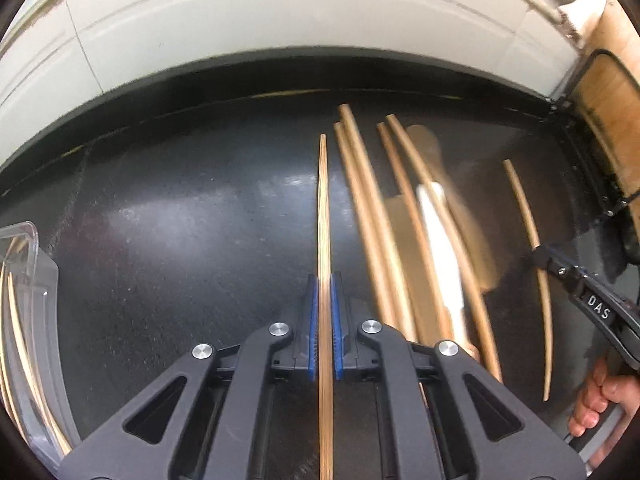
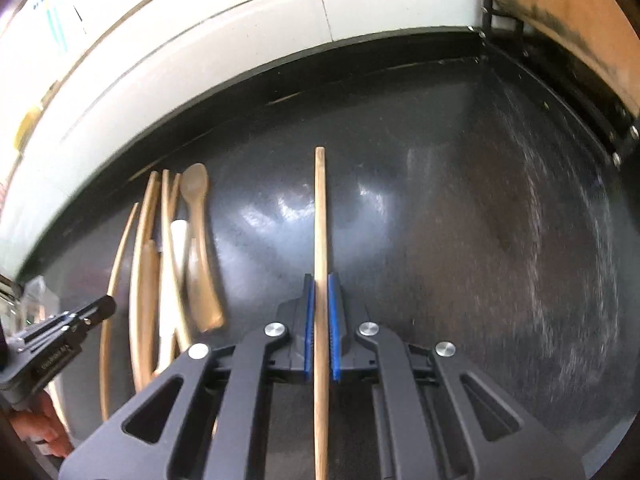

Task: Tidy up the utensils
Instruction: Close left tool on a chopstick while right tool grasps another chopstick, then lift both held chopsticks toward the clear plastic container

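My left gripper is shut on a thin pale bamboo chopstick that runs straight ahead between the blue pads. In the right wrist view, my right gripper is shut on a thicker wooden chopstick. Between the two grippers lies a pile of several wooden chopsticks, a wooden spoon and a white utensil. The right gripper also shows at the right edge of the left wrist view. At the left edge of the right wrist view is the left gripper.
Everything lies on a black tabletop backed by a white wall. A clear plastic container with thin sticks in it stands at the left edge. A black frame and a wooden panel close the table's right side. A hand holds the right gripper.
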The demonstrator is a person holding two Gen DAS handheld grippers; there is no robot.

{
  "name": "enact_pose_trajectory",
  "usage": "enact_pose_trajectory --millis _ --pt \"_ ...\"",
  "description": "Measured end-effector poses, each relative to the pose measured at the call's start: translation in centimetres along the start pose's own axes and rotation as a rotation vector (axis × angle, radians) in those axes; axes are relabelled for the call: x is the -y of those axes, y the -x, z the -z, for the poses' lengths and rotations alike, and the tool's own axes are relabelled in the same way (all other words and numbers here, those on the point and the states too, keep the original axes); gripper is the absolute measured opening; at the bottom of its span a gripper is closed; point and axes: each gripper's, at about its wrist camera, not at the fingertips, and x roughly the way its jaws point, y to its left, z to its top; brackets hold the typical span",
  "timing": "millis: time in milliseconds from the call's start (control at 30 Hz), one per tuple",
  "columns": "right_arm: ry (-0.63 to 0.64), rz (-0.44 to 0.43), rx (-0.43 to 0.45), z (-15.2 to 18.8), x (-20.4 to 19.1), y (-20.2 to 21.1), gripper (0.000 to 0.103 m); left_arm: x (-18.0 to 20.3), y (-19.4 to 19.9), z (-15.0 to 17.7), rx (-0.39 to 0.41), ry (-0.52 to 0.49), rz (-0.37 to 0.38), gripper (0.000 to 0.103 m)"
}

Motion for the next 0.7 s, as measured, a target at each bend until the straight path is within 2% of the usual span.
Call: enact_pose_trajectory --millis 167,333,467,600,700 --pt "0.01 -0.074 0.038 0.4 -1.9 3.2 0.007 -0.2 2.0 -0.4 0.03 -0.011 0.032 0.005" --pt "0.026 -0.171 0.061 -0.3 -5.6 6.3 0.007 -3.5 5.5 -0.7 0.055 0.024 0.048 0.005" --pt "-0.006 -0.321 0.022 0.4 -9.4 8.2 0.007 -7.4 10.1 -1.0 0.097 0.083 0.098 0.005" --pt "0.05 -0.462 0.008 1.7 -14.6 9.6 0.007 -10.8 14.0 -0.8 0.156 0.09 0.06 0.005" --pt "0.092 -0.463 -0.06 3.7 -17.9 8.2 0.007 -15.4 14.0 0.4 0.119 0.148 0.001 0.005"
